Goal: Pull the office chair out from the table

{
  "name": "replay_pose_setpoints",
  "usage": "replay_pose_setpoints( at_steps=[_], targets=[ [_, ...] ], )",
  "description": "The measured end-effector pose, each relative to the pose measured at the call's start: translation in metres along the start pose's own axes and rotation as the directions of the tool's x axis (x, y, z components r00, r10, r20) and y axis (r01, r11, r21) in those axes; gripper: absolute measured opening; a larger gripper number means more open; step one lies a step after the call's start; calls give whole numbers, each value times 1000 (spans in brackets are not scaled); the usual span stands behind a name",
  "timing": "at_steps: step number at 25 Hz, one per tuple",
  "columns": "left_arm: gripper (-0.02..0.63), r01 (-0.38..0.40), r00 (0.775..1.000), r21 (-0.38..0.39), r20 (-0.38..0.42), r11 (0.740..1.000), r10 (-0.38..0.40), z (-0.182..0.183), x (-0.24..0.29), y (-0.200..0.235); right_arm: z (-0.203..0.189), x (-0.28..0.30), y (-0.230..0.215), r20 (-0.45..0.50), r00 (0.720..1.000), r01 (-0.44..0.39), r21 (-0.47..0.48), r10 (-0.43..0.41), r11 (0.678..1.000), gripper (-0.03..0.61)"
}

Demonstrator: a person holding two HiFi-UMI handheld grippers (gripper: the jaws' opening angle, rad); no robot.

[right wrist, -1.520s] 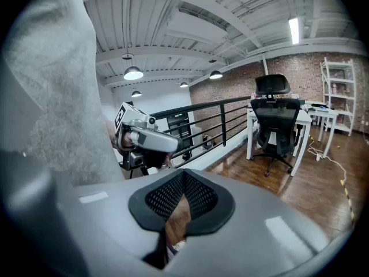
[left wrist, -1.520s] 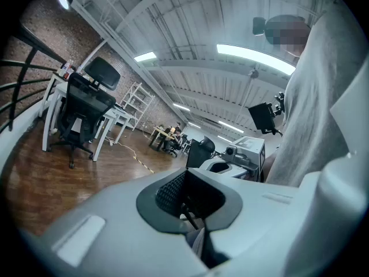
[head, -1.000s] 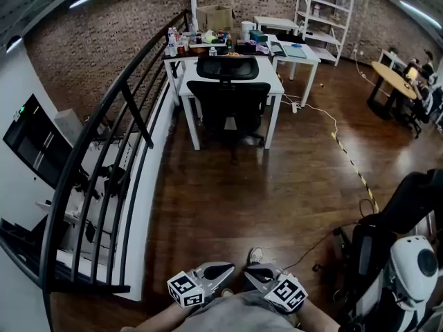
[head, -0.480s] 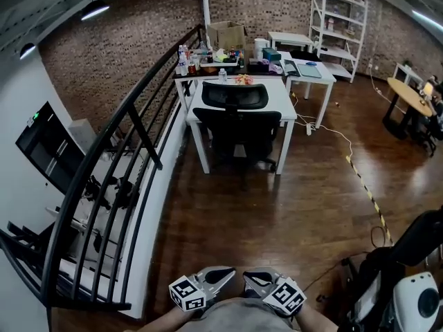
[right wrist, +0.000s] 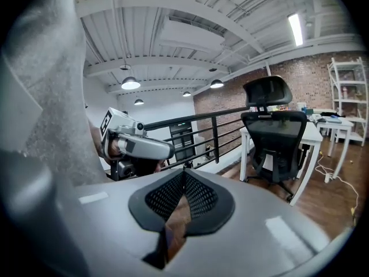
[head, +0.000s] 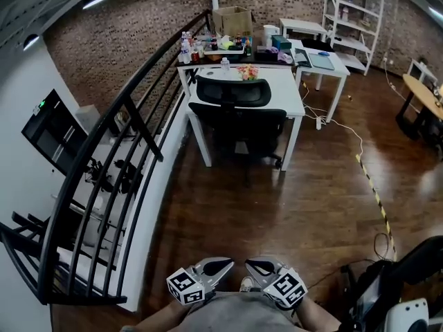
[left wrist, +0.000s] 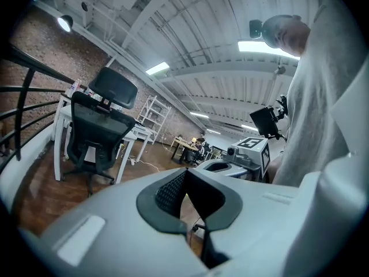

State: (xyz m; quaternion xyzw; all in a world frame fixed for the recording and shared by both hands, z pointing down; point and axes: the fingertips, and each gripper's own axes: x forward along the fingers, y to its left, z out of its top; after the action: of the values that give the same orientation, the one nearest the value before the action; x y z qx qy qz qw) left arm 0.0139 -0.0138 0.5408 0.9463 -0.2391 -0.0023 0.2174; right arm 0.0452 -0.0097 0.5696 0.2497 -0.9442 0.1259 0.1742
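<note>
Left gripper, right gripper closed — chair at table

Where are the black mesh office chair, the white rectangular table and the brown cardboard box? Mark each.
Black mesh office chair [head: 239, 123], head view, backrest.
White rectangular table [head: 284, 92], head view, bare tabletop.
Brown cardboard box [head: 233, 21], head view, front face.

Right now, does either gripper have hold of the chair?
No: the left gripper and right gripper sit shut and empty by the person's body, well apart from the office chair at the table.

The right hand-held gripper is closed and empty; office chair at table.
</note>
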Motion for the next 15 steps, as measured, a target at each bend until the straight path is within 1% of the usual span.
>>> replay_pose_setpoints(
  at_steps=[4, 9, 15],
  targets=[
    [0, -7, 1000, -17, -13, 1000, 6, 4, 14, 9, 2, 2, -19, 8, 1000, 2, 7, -2, 1000, 8],
    [0, -7, 1000, -36, -10, 999, 7, 8, 32, 42, 8, 16, -44, 6, 1000, 4, 27, -4, 1000, 7],
    [0, 34, 999, -35, -11, 999, -35, 32, 64, 93, 18, 37, -99, -10, 998, 68, 39, -67, 997, 7]
  ],
)
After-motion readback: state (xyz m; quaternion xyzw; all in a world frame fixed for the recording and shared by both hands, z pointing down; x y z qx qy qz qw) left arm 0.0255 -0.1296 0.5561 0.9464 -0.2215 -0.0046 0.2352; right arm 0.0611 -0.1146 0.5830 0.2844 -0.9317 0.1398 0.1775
